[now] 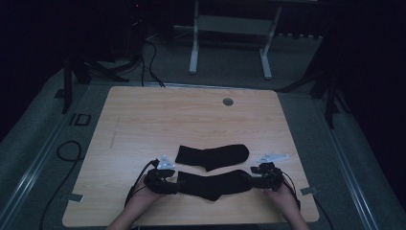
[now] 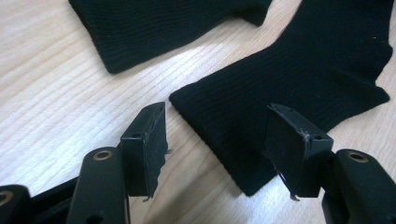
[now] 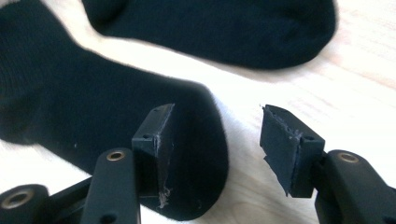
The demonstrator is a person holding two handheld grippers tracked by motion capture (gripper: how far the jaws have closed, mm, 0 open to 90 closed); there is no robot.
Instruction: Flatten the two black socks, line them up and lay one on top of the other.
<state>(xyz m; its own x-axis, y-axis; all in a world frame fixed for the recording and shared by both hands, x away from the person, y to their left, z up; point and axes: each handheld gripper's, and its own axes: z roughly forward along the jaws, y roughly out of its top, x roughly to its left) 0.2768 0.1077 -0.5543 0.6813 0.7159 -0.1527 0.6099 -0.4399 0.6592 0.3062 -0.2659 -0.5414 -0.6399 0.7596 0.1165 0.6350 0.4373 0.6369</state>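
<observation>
Both grippers' jaws gape (nothing held) at the near sock's [image 1: 213,184] ends.

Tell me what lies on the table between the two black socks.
Nothing: a bare strip of wooden table separates the far sock from the near sock. The left gripper view shows it most clearly, and the right gripper view shows the same pale gap.
</observation>
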